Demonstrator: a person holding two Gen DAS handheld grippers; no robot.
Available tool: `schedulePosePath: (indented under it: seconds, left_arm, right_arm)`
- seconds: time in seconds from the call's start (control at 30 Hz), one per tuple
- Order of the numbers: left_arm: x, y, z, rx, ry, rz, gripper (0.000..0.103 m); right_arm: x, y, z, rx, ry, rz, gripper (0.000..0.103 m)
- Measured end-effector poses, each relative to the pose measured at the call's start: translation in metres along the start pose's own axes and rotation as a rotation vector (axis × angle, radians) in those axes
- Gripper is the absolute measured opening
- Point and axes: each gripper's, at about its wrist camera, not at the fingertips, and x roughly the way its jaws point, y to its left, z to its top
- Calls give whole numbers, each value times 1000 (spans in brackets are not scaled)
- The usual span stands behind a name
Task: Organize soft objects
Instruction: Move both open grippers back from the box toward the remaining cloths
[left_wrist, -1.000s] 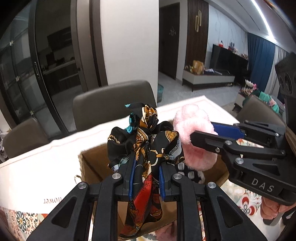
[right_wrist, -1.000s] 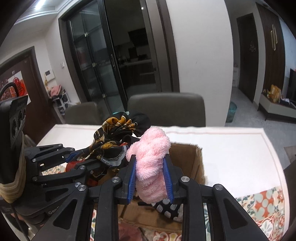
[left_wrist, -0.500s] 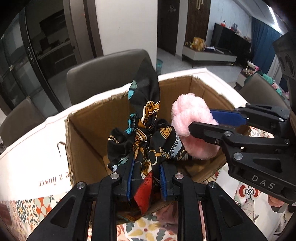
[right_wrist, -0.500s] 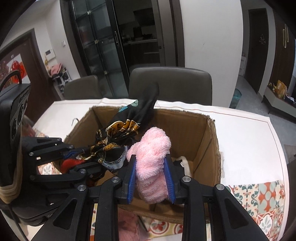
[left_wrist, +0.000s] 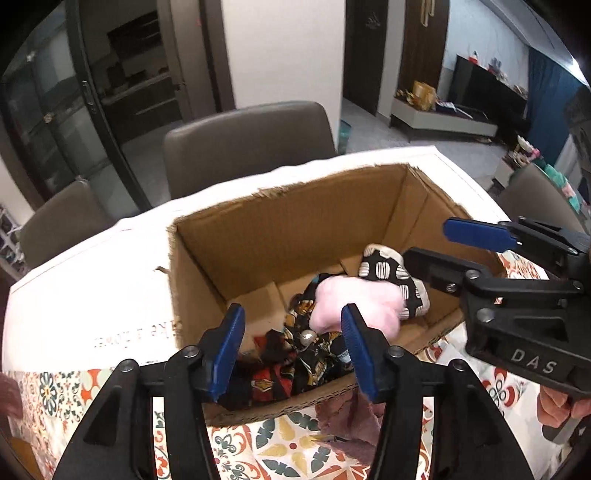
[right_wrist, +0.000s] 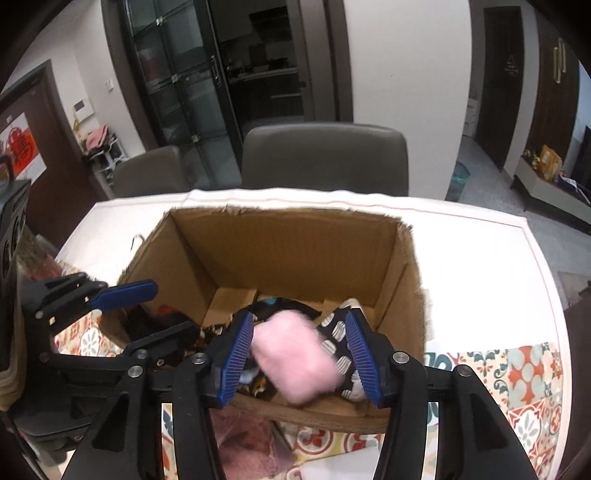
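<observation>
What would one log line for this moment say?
left gripper: just opened, empty | right gripper: just opened, empty | scarf, pink towel: in box

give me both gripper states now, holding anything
Left gripper: open, just been opening, holds nothing; scarf in box.
Right gripper: open, just been opening; pink towel released.

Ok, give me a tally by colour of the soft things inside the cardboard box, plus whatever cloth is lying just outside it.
Pink fluffy piece, in the box: 1
Black patterned scarf, in the box: 1
Black and white spotted piece, in the box: 1
Mauve cloth, on the tablecloth against the cardboard box: 1
Total: 4
</observation>
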Motion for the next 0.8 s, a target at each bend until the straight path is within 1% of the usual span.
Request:
schedulePosePath:
  seconds: [0.13,0.3,0.6,0.8]
  left_arm:
    - [-16,2,-1,-44,-41,27,53]
    - [-37,2,-8,-74,-89,72,53]
    - [-81,-2,-27,-118,-180,132,53]
    - [-103,-6,-45,-127,-206,139,53]
  right_arm:
    - [-16,5,3,-2,-44,-49,53]
    - [-33,5,3,17,-76,-51,53]
    - [-66,16,-14,38,-131,-52,53]
    - [-87,26,-29,49,-156,-27,53]
